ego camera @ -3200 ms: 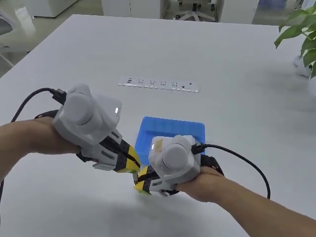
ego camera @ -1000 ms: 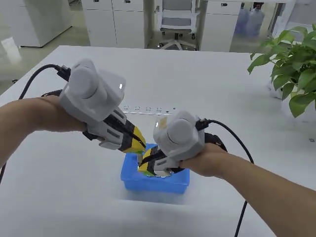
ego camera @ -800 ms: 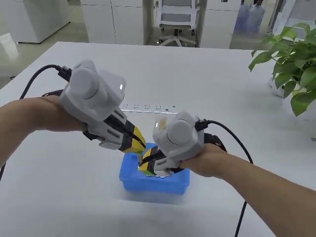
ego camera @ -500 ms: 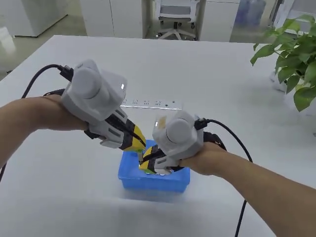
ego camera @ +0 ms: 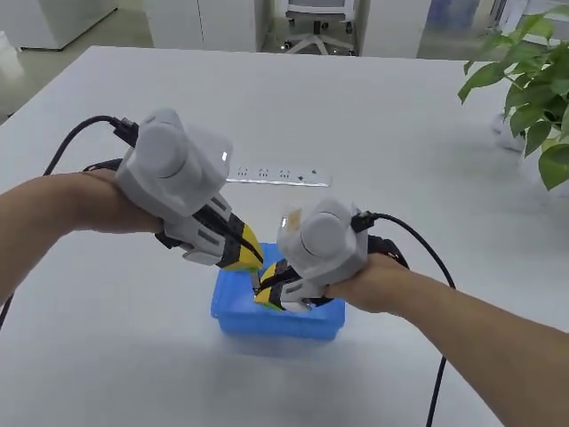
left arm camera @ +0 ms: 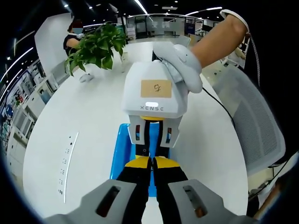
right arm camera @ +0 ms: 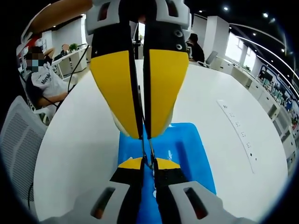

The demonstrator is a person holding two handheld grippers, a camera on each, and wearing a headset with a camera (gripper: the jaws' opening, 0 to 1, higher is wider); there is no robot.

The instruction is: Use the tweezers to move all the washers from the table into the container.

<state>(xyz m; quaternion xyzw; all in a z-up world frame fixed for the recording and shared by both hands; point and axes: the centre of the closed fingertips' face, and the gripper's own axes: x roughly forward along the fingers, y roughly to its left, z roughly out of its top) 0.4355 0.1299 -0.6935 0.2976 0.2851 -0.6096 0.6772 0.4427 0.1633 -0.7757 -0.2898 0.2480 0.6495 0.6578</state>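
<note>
Shallow blue container (right arm camera: 189, 144); thin steel tweezers (right arm camera: 146, 150) clamped in left claw (right arm camera: 142, 134) and right claw (right arm camera: 148, 164)

power strip (ego camera: 277, 175) flat on table (ego camera: 400, 116) | plant (ego camera: 524, 80) far-right | chair (ego camera: 316, 13) beyond

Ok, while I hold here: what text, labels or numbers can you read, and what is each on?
"XENSE": on the white housing of the right gripper, in the left gripper view.
Tan sticker on that housing: a handwritten mark, not clear enough to read.
Power strip on the table: markings too small to read.
A seated person's shirt: lettering too blurred to read.
</note>
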